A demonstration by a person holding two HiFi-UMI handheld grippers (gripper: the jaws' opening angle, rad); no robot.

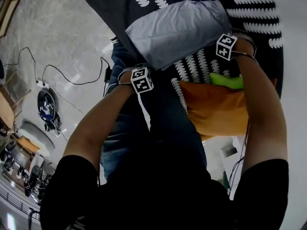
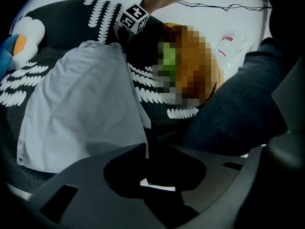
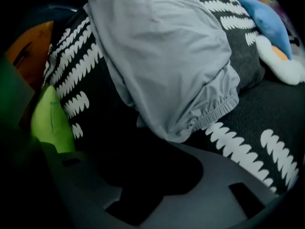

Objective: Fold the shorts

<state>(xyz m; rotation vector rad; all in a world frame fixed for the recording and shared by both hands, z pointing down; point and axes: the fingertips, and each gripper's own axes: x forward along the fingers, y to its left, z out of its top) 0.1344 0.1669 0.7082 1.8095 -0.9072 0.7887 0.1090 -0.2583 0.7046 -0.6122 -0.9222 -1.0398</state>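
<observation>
- One fold looks done: we see the grey shorts point(image 1: 177, 30) lying doubled on the dark patterned cover point(image 1: 261, 32).
- Left gripper point(image 2: 155, 149) and right gripper point(image 3: 143, 151): fingers apart, gripping nothing.
- We judge another fold may remain.

A pale, marbled floor point(image 1: 57, 28) crossed by black cables point(image 1: 79, 84) lies left of a dark bedspread point(image 1: 259, 18) printed with white leaf shapes.

I note pale grey shorts point(image 1: 177, 30); a charcoal cover point(image 1: 254, 25) with rows of white feathery marks; orange cushion point(image 1: 216, 111); lime-green item point(image 1: 226, 80); blue, white and orange plush toy point(image 3: 274, 37); dark blue jeans point(image 1: 120, 143).
</observation>
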